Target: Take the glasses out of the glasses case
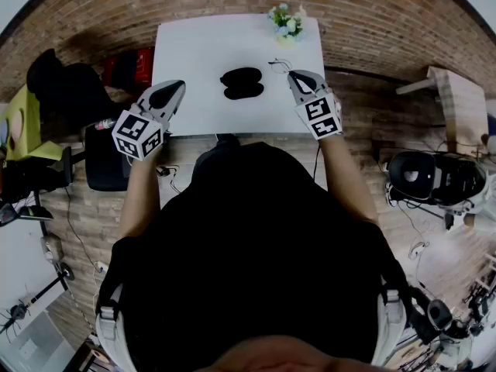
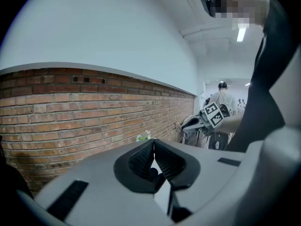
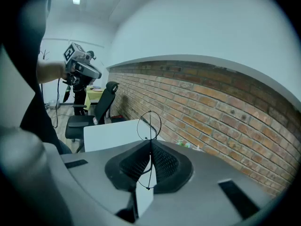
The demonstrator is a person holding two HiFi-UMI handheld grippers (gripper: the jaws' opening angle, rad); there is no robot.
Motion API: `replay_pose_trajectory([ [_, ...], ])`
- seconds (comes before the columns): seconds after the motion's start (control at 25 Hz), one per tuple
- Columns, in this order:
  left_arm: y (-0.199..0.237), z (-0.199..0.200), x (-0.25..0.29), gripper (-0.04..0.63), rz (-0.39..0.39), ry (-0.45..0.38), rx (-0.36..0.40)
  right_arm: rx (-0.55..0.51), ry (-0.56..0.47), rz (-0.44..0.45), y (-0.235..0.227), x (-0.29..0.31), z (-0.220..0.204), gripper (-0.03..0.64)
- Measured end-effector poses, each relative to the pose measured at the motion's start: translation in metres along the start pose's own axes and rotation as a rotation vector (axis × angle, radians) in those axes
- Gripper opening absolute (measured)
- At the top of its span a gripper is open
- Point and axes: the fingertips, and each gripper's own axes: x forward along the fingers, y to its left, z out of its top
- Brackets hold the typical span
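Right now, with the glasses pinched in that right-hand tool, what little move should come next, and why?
Probably lower the right gripper and set the glasses on the bare table beside the open case. Its jaws are shut on the thin frame, which is already clear of the case.

A small bunch of flowers (image 1: pixel 287 23) is set at the far right corner of the white tabletop (image 1: pixel 194 53). A brick wall (image 1: pixel 372 14) is seen behind the tabletop. A black office chair (image 1: pixel 105 161) and a red object (image 1: pixel 132 67) are placed to its left, and wooden furniture (image 1: pixel 457 103) well to its right.
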Motion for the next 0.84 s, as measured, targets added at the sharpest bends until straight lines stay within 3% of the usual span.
replay_pose_trajectory([
  [0.84,-0.029,0.016,0.016,0.011,-0.072,-0.014,0.039,0.138,-0.081,-0.099,-0.022,-0.064,0.002,0.025],
])
